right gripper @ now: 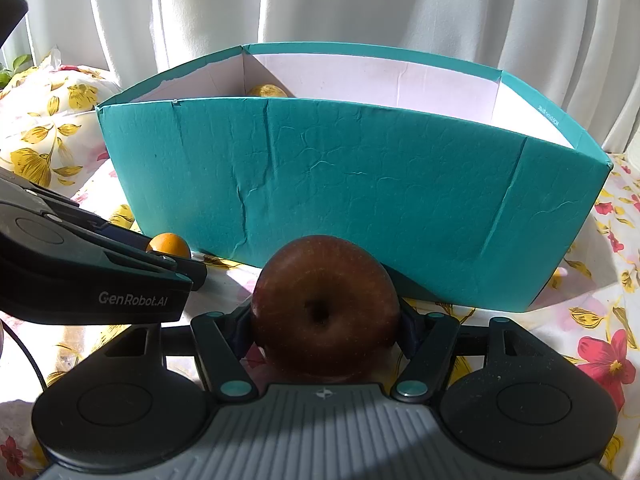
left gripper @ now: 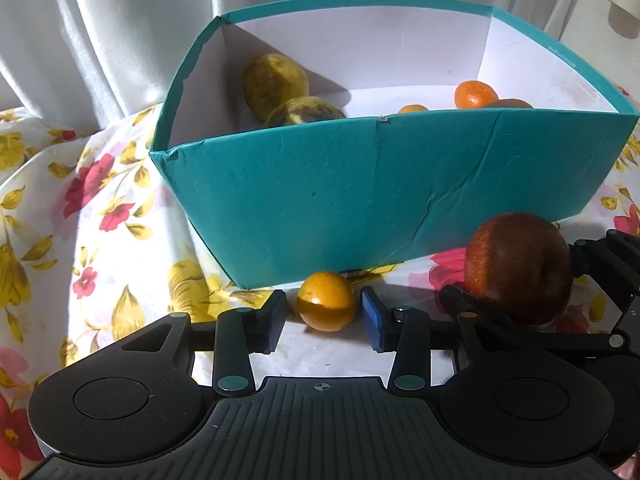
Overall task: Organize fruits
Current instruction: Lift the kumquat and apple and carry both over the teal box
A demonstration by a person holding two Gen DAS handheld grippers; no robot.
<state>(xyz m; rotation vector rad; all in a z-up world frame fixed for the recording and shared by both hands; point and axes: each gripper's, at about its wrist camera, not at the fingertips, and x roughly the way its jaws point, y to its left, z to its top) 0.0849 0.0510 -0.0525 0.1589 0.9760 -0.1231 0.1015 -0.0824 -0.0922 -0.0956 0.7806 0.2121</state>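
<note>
A teal box [left gripper: 320,184] with a white inside stands on the floral cloth; it also shows in the right wrist view [right gripper: 340,184]. My left gripper [left gripper: 325,314] is open, its pads either side of a small orange [left gripper: 326,305] lying on the cloth before the box, apart from it. The orange also shows in the right wrist view [right gripper: 169,245]. My right gripper [right gripper: 325,330] is shut on a dark red apple [right gripper: 325,308], low in front of the box wall. The apple also shows in the left wrist view [left gripper: 520,266].
Inside the box lie two spotted yellow fruits [left gripper: 276,84], small oranges [left gripper: 474,94] and a brownish fruit [left gripper: 510,103]. White curtains [left gripper: 100,32] hang behind. The floral cloth [left gripper: 104,216] covers the surface. The left gripper's body [right gripper: 80,272] sits left of the apple.
</note>
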